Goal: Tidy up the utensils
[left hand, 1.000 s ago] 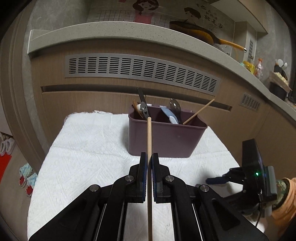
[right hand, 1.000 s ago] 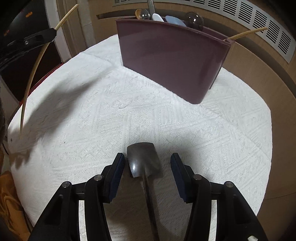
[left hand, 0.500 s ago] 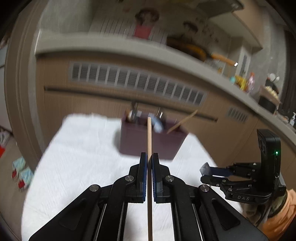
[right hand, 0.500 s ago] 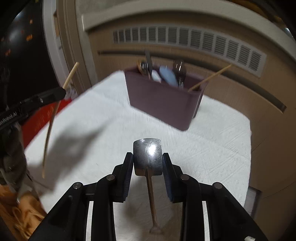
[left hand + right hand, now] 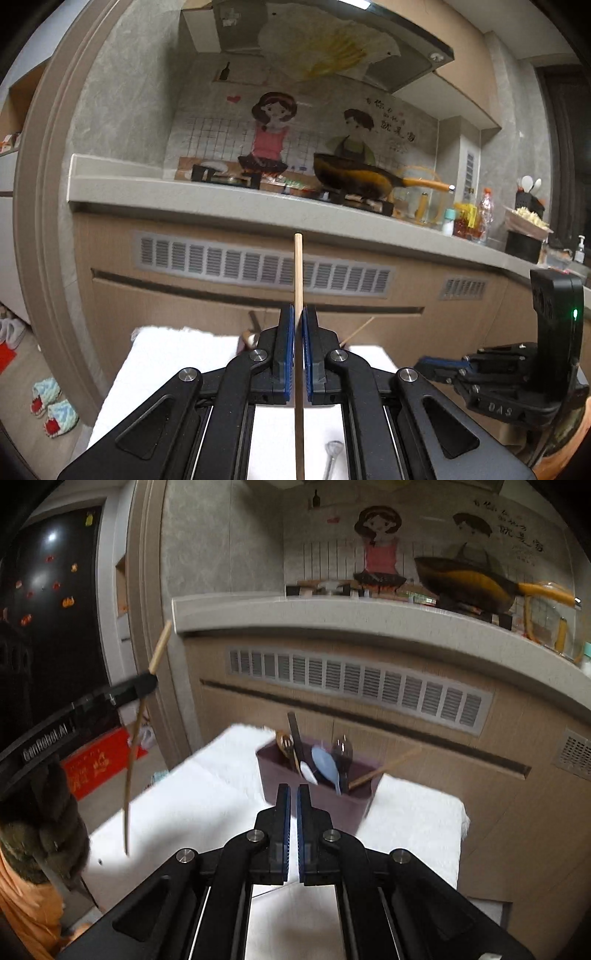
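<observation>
Jaws pinch chopstick, its length upright.

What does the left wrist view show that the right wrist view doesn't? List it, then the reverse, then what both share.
Left wrist only: the right gripper seen from the side, a metal utensil handle end, patterned slippers.
Right wrist only: the dark purple utensil caddy unobstructed, with its light blue spoon.
Both: the left gripper shut on a wooden chopstick, the white cloth, the orange-handled wok.
</observation>
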